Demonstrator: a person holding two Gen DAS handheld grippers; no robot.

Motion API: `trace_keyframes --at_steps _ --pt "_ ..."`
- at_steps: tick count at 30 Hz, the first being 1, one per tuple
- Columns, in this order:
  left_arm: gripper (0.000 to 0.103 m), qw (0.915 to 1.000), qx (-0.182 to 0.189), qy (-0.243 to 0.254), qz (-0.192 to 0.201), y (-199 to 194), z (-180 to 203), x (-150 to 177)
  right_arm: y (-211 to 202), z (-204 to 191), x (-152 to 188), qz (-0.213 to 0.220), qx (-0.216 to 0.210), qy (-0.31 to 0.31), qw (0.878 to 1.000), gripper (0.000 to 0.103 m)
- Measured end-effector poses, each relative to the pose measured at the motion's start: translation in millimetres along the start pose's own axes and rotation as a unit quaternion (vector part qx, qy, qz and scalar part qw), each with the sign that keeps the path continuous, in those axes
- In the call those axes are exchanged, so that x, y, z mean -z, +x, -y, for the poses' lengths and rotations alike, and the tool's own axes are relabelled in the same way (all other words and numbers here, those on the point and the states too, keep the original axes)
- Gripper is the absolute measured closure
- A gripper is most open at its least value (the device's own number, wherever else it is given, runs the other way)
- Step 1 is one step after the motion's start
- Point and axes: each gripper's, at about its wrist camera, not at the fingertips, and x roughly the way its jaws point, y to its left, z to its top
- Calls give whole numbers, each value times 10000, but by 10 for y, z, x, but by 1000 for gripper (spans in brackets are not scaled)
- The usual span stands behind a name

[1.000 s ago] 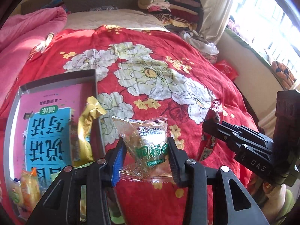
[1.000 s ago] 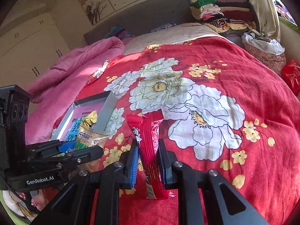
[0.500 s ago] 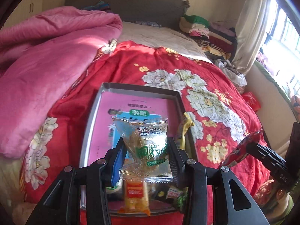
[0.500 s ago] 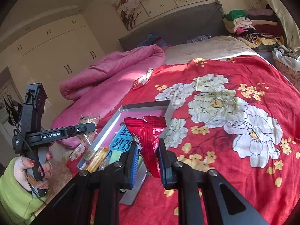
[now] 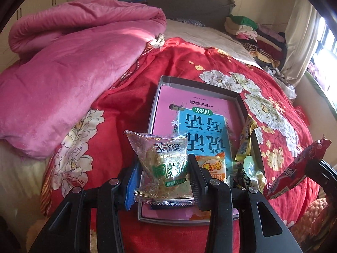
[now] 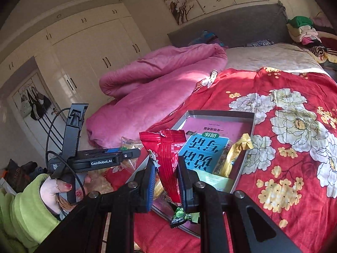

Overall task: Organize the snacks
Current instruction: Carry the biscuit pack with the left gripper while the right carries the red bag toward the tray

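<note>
both snacks hovering over the box now, drop coming up imo

a sec ago both tongs were out over the red quilt [image 5: 130,84], now they're swinging in above the grey box [image 5: 198,85]. left gripper [image 5: 163,179] clamping the clear cake pack [image 5: 163,164], right gripper [image 6: 166,175] squeezing the red snack stick [image 6: 166,154]. box already holding a pink/blue book [image 5: 202,126], orange pack [image 5: 211,165], yellow wrapper [image 5: 245,139] & some green bits

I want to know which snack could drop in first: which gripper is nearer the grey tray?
Left. The left gripper holds its clear cake packet above the grey tray; the right gripper hangs off its near right side.
</note>
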Motion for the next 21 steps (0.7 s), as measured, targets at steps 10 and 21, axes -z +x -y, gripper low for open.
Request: trace_keyframes --at_steps 10,21 --pt "59 9999 80 -34 -64 22 -30 30 107 -113 73 -227 -61 -14 9997 83" --pt "59 9997 151 44 -190 155 1 79 373 -75 192 -707 -113 247 9971 83"
